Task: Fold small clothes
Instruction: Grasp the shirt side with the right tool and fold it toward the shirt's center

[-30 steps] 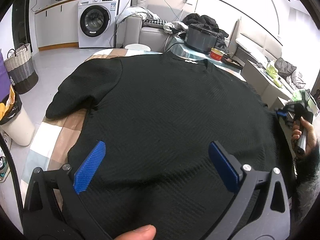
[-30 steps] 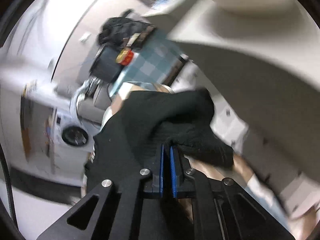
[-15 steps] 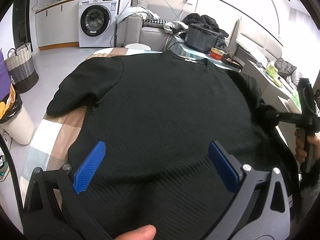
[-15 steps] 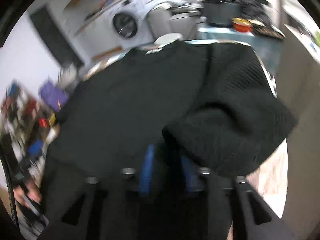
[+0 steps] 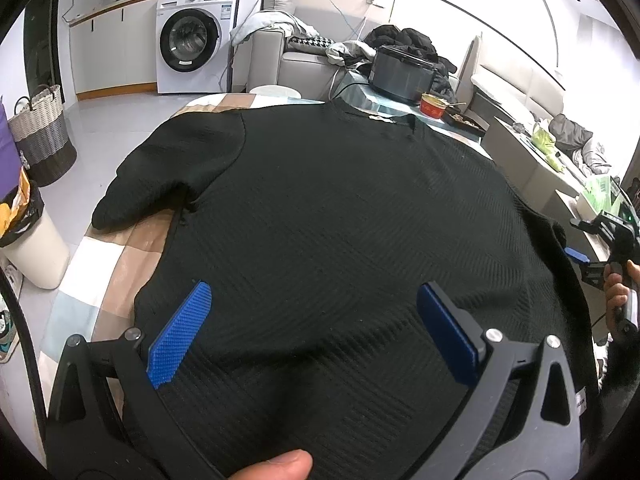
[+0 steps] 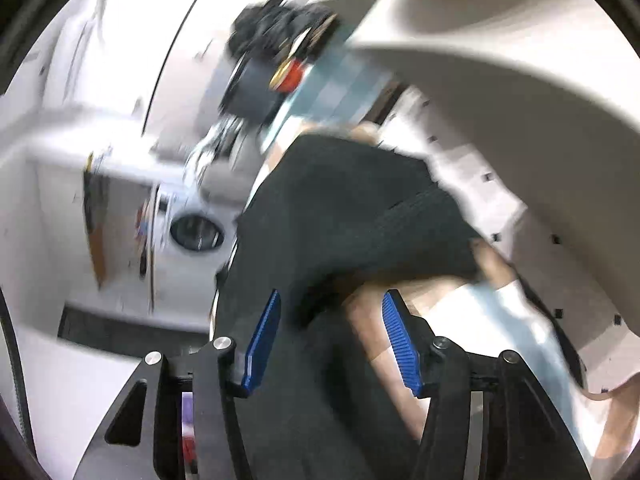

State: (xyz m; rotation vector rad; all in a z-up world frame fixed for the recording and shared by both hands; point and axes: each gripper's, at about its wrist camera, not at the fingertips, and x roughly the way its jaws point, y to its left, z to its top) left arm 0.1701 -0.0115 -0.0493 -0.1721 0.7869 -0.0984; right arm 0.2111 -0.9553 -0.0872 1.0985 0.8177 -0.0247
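Both tools (image 5: 314, 324) (image 6: 330, 336) apart, gripping nothing — black sweater (image 5: 340, 208) flat, collar pointing away

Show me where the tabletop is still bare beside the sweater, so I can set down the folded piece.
The black sweater covers most of the checked tablecloth. The largest bare patch lies on its left, below the folded sleeve, running to the table's near-left edge. A thin strip shows behind the left shoulder. The far side past the collar is crowded: cooker pot, red bowl.

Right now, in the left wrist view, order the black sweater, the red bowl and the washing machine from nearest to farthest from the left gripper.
1. Black sweater, spread directly under the left gripper.
2. Red bowl, beyond the collar, right.
3. Washing machine, far back, left.
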